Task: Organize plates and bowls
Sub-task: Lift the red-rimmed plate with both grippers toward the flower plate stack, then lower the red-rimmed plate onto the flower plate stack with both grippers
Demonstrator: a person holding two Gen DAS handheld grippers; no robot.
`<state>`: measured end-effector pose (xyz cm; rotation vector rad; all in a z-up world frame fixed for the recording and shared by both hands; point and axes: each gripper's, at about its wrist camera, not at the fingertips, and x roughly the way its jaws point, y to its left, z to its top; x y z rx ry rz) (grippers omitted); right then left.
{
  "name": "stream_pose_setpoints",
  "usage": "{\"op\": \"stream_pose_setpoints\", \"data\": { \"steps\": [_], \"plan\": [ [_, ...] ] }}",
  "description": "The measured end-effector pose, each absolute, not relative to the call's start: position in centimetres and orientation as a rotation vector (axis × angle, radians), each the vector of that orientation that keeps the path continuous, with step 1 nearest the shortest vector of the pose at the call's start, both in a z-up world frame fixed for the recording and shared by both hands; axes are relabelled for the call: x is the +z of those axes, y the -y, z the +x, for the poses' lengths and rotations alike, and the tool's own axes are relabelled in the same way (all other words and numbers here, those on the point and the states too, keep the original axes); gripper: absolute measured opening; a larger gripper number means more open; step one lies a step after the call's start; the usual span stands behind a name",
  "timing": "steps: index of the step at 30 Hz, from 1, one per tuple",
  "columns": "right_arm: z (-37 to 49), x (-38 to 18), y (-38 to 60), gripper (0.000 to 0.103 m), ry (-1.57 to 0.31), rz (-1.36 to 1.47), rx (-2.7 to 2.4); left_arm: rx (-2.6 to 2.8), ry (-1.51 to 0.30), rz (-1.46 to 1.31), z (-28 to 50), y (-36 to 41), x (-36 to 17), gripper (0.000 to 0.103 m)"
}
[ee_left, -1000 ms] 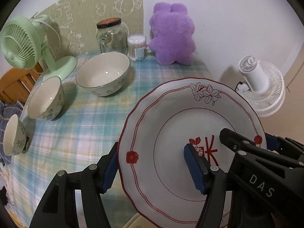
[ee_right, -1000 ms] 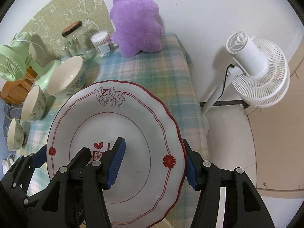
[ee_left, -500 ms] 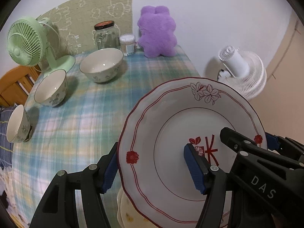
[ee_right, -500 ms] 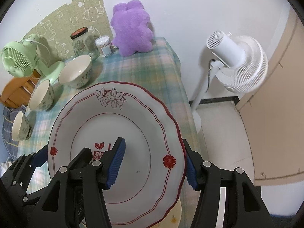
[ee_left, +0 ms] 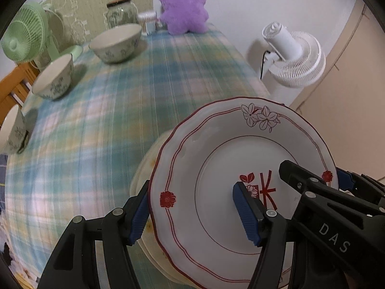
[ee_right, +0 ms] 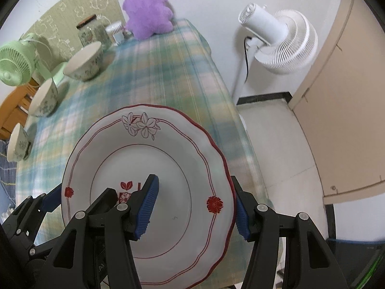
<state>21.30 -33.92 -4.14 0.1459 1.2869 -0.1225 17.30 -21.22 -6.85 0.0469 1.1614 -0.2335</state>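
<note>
White red-trimmed plate point(ee_left: 216, 159) held tilted above table, three floral bowls point(ee_left: 115, 42) far left

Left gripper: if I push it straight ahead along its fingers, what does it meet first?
Hard to say. The left gripper is shut on the red-rimmed plate, so the plate leads. Beyond lies open checked tablecloth; the large bowl stands far back-left. Depth is unclear.

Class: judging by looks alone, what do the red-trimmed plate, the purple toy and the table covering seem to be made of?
Red-trimmed plate: probably glazed ceramic or porcelain; smooth white sheen, printed red pattern, though melamine is possible.
Purple toy: plush synthetic fabric; fuzzy, matte pile.
Table covering: seemingly woven cloth; matte plaid that drapes over the table edge.
</note>
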Motion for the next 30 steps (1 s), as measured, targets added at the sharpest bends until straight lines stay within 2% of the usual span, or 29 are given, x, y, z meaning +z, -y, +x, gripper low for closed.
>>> {"op": "stream_pose_setpoints", "data": {
  "steps": [19, 29, 30],
  "plan": [
    [20.2, -7.4, 34.7, 0.06, -1.375, 0.168, -0.185, -0.217, -1.176, 0.128, 16.6, 22.8, -8.8, 0.067],
    [20.1, -6.9, 35.0, 0.06, -1.365, 0.131, -0.171, -0.211, -1.167, 0.142, 16.6, 23.0, -8.8, 0.069],
    [20.0, -6.7, 35.0, 0.058, -1.358, 0.123, -0.171, -0.208, -1.167, 0.145, 16.6, 23.0, -8.8, 0.069]
  ]
}}
